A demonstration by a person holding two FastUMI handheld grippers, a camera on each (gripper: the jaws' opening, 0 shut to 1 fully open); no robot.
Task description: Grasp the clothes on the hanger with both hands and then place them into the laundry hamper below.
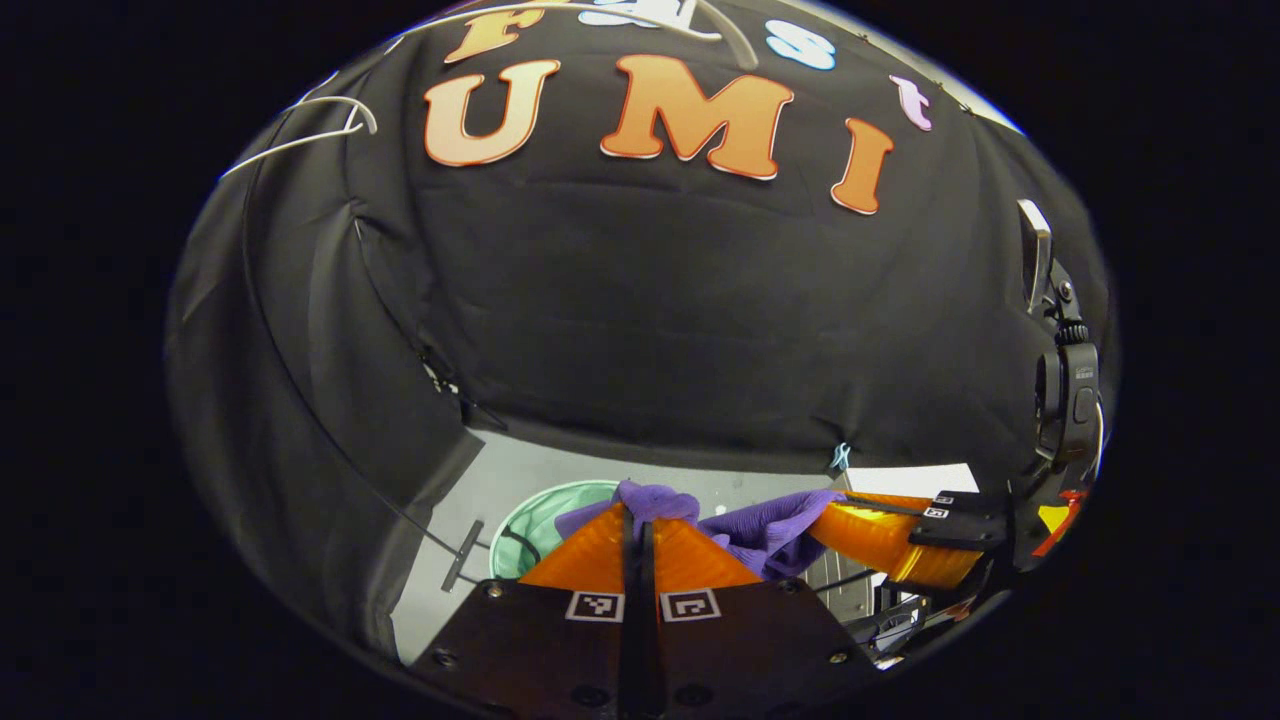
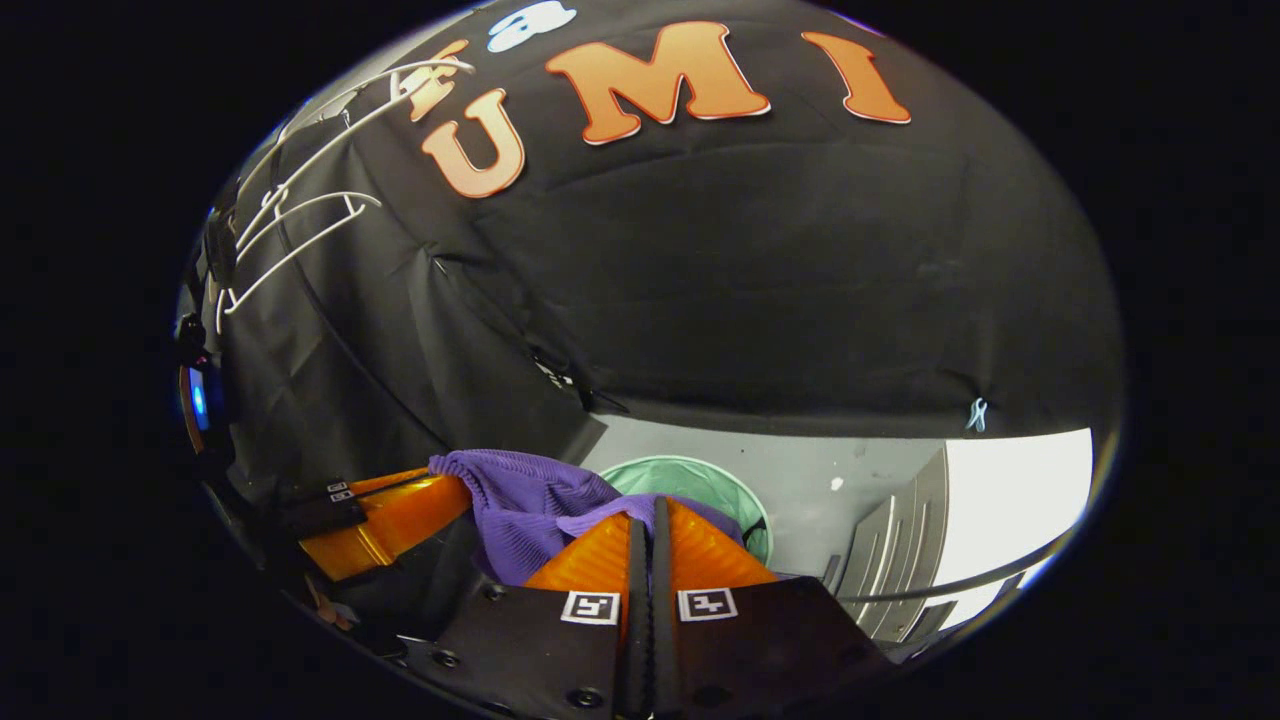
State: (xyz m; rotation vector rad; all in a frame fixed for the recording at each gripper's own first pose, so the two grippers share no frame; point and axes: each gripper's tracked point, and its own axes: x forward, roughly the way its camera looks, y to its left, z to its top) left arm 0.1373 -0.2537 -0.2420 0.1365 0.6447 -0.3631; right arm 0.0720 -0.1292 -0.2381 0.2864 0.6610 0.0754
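Note:
A purple ribbed garment (image 1: 770, 530) stretches between both grippers above the floor. My left gripper (image 1: 637, 512) is shut on one end of it, the cloth bunching over its fingertips. My right gripper (image 2: 648, 505) is shut on the other end of the garment (image 2: 525, 505). In the left gripper view the right gripper (image 1: 835, 512) comes in from the right; in the right gripper view the left gripper (image 2: 455, 480) comes in from the left. The green mesh laundry hamper (image 1: 540, 515) sits on the floor below, its rim (image 2: 690, 470) showing just beyond the cloth.
Several bare white hangers (image 2: 300, 215) hang at the upper left, and one hanger (image 1: 330, 120) shows in the left gripper view. Grey stepped panels (image 2: 890, 545) stand at the right on the pale floor (image 2: 860, 470). A thin black cable (image 1: 300, 390) runs down the wall.

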